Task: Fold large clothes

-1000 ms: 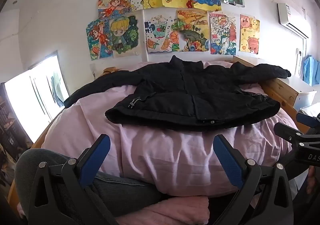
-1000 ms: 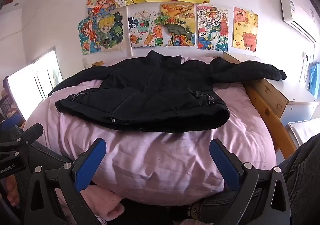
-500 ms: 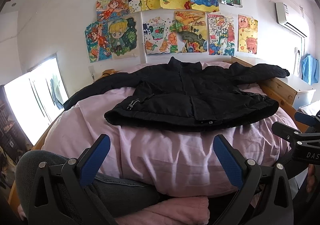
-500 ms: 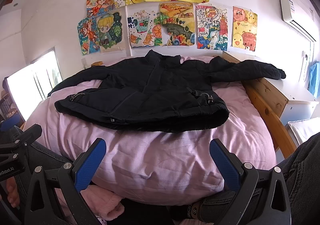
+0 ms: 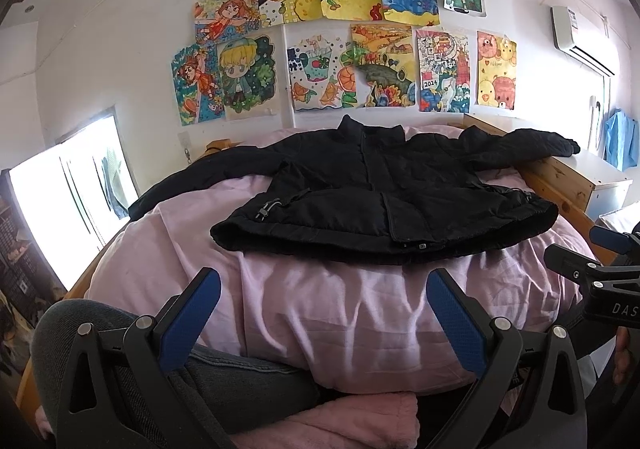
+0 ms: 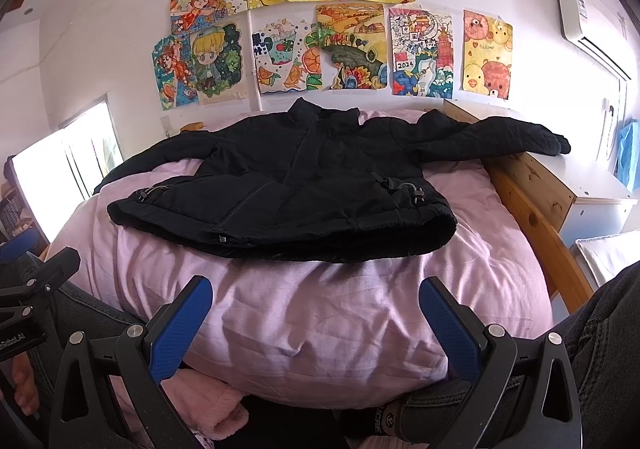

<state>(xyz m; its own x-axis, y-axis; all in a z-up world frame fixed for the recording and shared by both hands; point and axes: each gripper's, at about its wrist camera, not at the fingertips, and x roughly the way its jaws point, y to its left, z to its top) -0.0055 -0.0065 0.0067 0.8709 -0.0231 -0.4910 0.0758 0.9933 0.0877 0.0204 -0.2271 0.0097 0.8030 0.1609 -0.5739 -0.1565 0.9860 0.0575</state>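
A black padded jacket (image 5: 372, 201) (image 6: 288, 193) lies flat and zipped on the pink duvet (image 5: 320, 309) (image 6: 312, 309), collar toward the wall, both sleeves spread out sideways. Its right sleeve end (image 6: 548, 141) rests over the wooden bed frame. My left gripper (image 5: 322, 313) hangs open before the bed's near edge, short of the jacket hem, with nothing between its blue pads. My right gripper (image 6: 316, 317) is likewise open and empty, just as far short of the hem. In the left wrist view the right gripper's body (image 5: 600, 277) shows at the right edge.
A wooden bed frame (image 6: 532, 209) and a white cabinet (image 6: 600, 201) stand to the right. A person's knees in dark jeans (image 5: 120, 349) (image 6: 608, 329) flank the grippers. A pink fluffy cloth (image 5: 360, 421) lies below. Drawings cover the wall; a bright window (image 5: 60, 201) is at left.
Both views have risen slightly, so the jacket sits a little lower in frame. Neither gripper has opened, shut or touched anything.
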